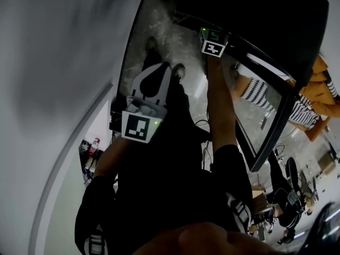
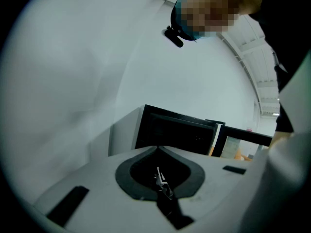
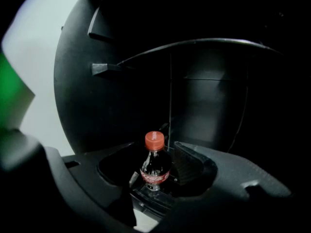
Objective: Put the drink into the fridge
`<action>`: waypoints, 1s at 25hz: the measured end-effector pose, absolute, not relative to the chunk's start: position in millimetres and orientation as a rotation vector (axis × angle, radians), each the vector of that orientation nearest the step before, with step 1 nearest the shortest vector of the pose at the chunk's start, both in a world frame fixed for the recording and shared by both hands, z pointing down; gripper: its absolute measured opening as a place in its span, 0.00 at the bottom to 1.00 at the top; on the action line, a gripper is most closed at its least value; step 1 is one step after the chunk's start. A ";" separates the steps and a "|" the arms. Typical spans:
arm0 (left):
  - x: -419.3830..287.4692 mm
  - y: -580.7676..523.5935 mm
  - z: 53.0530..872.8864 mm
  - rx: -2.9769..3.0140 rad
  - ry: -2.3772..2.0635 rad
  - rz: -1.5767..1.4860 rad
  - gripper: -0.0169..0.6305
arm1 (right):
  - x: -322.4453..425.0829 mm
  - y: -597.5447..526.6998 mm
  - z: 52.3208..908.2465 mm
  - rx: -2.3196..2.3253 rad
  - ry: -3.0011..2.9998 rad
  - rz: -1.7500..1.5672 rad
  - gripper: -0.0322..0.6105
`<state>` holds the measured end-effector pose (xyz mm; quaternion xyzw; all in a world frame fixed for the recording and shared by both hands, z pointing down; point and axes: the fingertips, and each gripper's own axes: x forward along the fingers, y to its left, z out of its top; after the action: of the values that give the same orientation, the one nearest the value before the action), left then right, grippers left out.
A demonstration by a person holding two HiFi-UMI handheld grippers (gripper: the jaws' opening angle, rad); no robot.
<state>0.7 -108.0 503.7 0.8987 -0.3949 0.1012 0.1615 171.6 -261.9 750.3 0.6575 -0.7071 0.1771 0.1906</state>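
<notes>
A small cola bottle (image 3: pixel 154 166) with a red cap (image 3: pixel 154 140) stands upright inside the dark fridge (image 3: pixel 209 96). It sits between the fingers of my right gripper (image 3: pixel 159 170), which is open; the right pad (image 3: pixel 187 160) stands a little apart from the bottle. From the head view only this gripper's marker cube (image 1: pixel 213 42) shows at the edge of the black fridge (image 1: pixel 255 15), with the fingers hidden inside. My left gripper (image 1: pixel 159 73) is held low beside the body, shut and empty (image 2: pixel 158 149).
The fridge's glass door (image 1: pixel 265 116) stands open to the right of my right arm. A white wall (image 1: pixel 53 62) runs along the left. Below are the speckled floor (image 1: pixel 164 25) and the person's shoes (image 1: pixel 151 44). Chairs and clutter (image 1: pixel 297 195) lie at the lower right.
</notes>
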 end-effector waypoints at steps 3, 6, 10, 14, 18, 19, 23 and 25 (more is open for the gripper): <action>1.7 -106.7 499.8 2.568 -1.128 0.278 0.03 | 171.3 -256.7 744.2 1.851 -1.980 0.509 0.38; 2.7 -105.3 496.3 2.570 -1.136 0.267 0.03 | 170.2 -251.6 739.0 1.854 -2.005 0.515 0.38; 3.2 -104.4 492.1 2.569 -1.156 0.249 0.03 | 174.5 -237.1 738.2 1.856 -1.985 0.551 0.38; 4.5 -100.3 482.1 2.581 -1.167 0.225 0.03 | 172.3 -222.1 719.6 1.855 -1.996 0.549 0.38; 9.2 -94.2 468.1 2.587 -1.165 0.200 0.03 | 168.7 -207.0 699.0 1.874 -2.011 0.575 0.37; 10.4 -92.2 464.9 2.587 -1.164 0.192 0.03 | 168.1 -202.2 697.3 1.873 -2.011 0.590 0.36; 15.3 -87.0 452.1 2.583 -1.176 0.152 0.03 | 168.7 -186.7 680.7 1.885 -2.015 0.610 0.32; 16.5 -86.5 439.3 2.588 -1.211 0.097 0.03 | 169.6 -177.4 669.5 1.899 -2.021 0.618 0.24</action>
<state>16.5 -86.5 439.3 0.8962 -0.4193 0.0337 0.1411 169.6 -177.4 669.5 0.6608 -0.7033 0.2151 0.1498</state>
